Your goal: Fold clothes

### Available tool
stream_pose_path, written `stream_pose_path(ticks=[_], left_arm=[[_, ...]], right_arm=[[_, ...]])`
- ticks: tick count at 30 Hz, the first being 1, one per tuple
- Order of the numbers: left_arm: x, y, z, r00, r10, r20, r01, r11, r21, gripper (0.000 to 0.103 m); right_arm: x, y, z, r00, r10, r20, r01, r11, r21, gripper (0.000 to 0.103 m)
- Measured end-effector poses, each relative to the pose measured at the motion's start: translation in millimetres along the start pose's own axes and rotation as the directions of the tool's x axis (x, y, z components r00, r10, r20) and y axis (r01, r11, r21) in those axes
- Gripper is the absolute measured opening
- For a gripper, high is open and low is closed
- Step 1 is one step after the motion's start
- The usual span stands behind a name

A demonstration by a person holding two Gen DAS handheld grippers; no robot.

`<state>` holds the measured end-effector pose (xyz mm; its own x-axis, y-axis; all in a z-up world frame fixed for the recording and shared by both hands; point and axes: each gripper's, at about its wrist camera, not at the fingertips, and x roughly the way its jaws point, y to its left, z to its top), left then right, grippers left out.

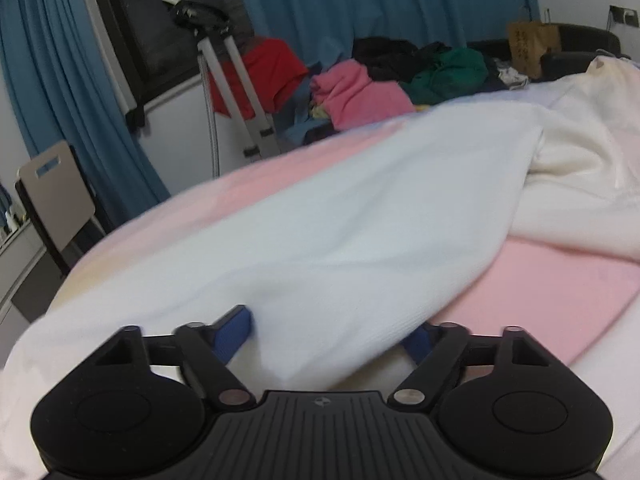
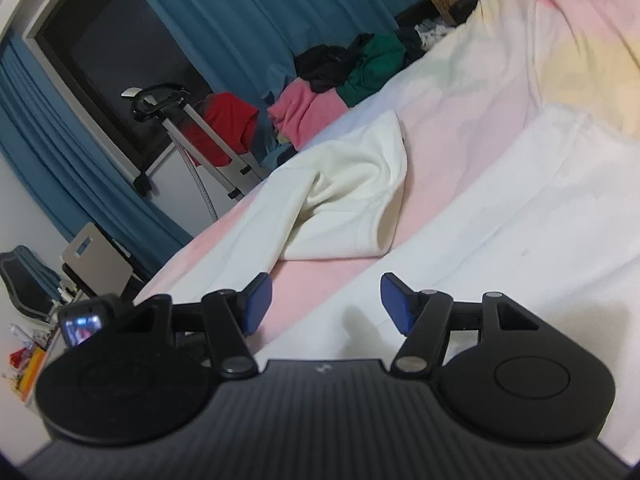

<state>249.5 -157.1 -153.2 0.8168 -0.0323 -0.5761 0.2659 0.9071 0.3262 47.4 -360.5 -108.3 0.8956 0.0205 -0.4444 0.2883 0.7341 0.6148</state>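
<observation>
white garment (image 1: pixel 320 232) sleeve runs diagonally between left tool (image 1: pixel 328 334) pads.

The white garment (image 1: pixel 340 208) is plain and unpatterned, cream-toned where it bunches, and lies on a bed sheet (image 2: pixel 460 128) of soft pastel patches in pink, pale yellow and lilac-blue. Each tool is matte black with 2 blue pads (image 2: pixel 258 300), the left tool (image 1: pixel 328 332) and the right tool (image 2: pixel 326 304) alike. Behind hang teal-blue curtains (image 1: pixel 360 4), with pink clothes (image 1: pixel 356 92), a green garment (image 1: pixel 452 70), black clothes (image 1: pixel 384 52) and a red cloth (image 1: pixel 264 68).
</observation>
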Motion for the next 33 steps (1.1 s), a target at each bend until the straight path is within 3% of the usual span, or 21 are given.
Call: stream_pose_path(ticks=[2,5,11,18,22,27,29,33], left_arm=[[-2,1,4,1.0,-0.005,0.016,0.005,1.0,-0.005,0.027],[-25,15,6,0.998,-0.027,0.059,0.029,0.999,-0.043,0.013],[-117,48,-25,0.981,-0.107,0.164,0.118,0.991,-0.061,0.011],[-169,93,-75,0.964,-0.152,0.216,0.202,0.952,-0.232,0.01],[-175,115,-88,0.956,-0.166,0.24,0.236,0.924,-0.3,0.01],[-174,120,-98,0.954,-0.184,0.239,0.256,0.911,-0.324,0.01],[-173,122,-103,0.953,-0.189,0.238,0.263,0.906,-0.33,0.01],[-171,134,-105,0.948,-0.196,0.25,0.287,0.866,-0.409,0.01]], right_arm=[[6,-4,0,1.0,0.001,-0.012,-0.001,1.0,0.014,0.064],[10,-8,-1,1.0,0.006,-0.028,-0.004,0.999,0.046,0.064],[7,-11,-2,0.998,0.054,-0.036,-0.051,0.994,0.092,0.064],[13,-13,-10,0.958,0.265,-0.104,-0.236,0.944,0.23,0.065],[21,-16,-13,0.954,0.276,-0.115,-0.232,0.927,0.295,0.075],[55,-28,-17,0.957,0.213,-0.196,-0.126,0.916,0.381,0.071],[58,-37,-18,0.953,0.217,-0.211,-0.102,0.885,0.454,0.071],[47,-43,-18,0.947,0.233,-0.222,-0.081,0.84,0.536,0.074]])
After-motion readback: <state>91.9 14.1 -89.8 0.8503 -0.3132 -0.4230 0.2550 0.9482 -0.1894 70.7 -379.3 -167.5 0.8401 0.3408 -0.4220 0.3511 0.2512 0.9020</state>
